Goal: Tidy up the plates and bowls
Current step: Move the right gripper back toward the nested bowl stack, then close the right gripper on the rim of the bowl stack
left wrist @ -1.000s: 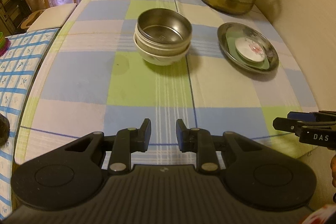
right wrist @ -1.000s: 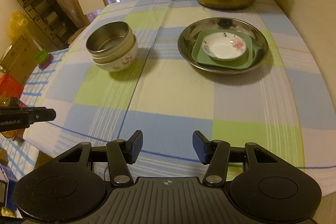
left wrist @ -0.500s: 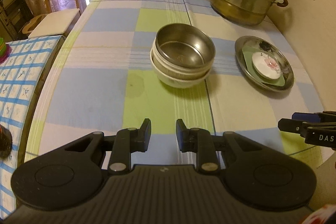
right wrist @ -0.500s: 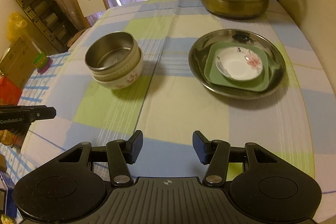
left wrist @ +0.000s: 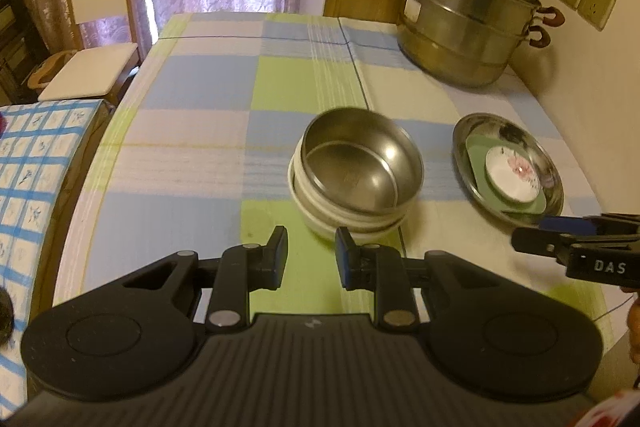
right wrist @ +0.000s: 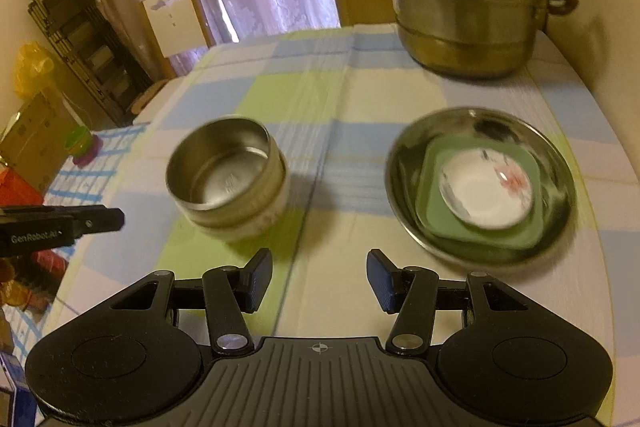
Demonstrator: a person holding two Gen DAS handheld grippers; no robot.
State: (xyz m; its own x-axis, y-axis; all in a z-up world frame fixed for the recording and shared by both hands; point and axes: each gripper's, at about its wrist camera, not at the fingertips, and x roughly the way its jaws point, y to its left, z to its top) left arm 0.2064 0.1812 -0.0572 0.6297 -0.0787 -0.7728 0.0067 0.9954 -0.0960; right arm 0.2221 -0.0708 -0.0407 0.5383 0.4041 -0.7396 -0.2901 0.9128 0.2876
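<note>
Left to right across the bench [left wrist: 192, 187]: the left gripper [left wrist: 307, 254], jaws spread and empty, hangs just short of the bowl stack [left wrist: 352, 183], a steel bowl [left wrist: 360, 163] nested in white ceramic bowls near the middle of the bench. The right gripper [right wrist: 320, 277], jaws spread wide and likewise empty, hangs above the near edge, between the bowl stack and the plate stack. That stack sits toward the right edge: a steel plate [right wrist: 404, 163] carrying a green square plate [right wrist: 432, 215] and a small white flowered dish [right wrist: 484, 187]. Likely hazards: pinching only the thin steel rim could lift the top bowl alone or let it slip; pushing the stack could skid it on the cloth or tip it; the two grippers, close together, could collide. The steamer pot [left wrist: 464, 27] at the far right corner limits room there.
</note>
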